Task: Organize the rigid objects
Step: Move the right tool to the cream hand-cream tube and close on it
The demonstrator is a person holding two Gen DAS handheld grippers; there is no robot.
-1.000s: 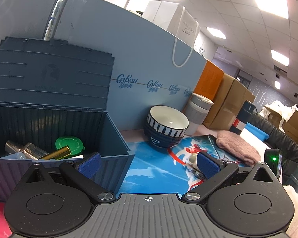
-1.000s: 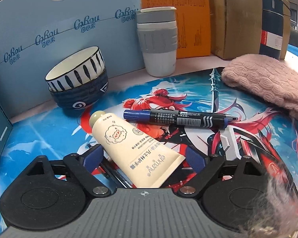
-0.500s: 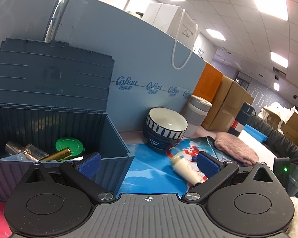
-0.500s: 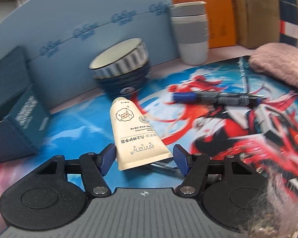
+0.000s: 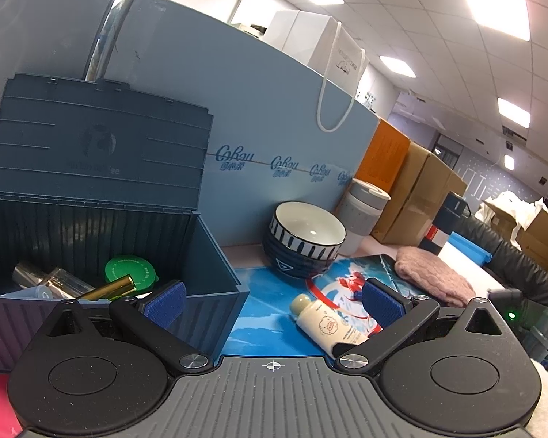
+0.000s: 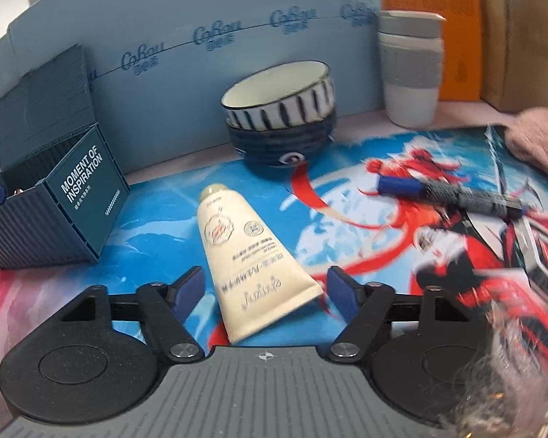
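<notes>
Right wrist view: spread right tongs (image 6: 265,290) hide the cream tube's (image 6: 244,252) crimped end; marker (image 6: 453,193) blurred.

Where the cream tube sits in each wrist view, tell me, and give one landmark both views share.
Left wrist view: the cream tube lies low and right of centre on the blue mat, its flat end hidden behind the left claw's right finger.
Right wrist view: the tube lies centre frame, cap pointing away, flat end between the right claw's open fingers.
Shared landmark: the stacked bowls behind the tube.
</notes>
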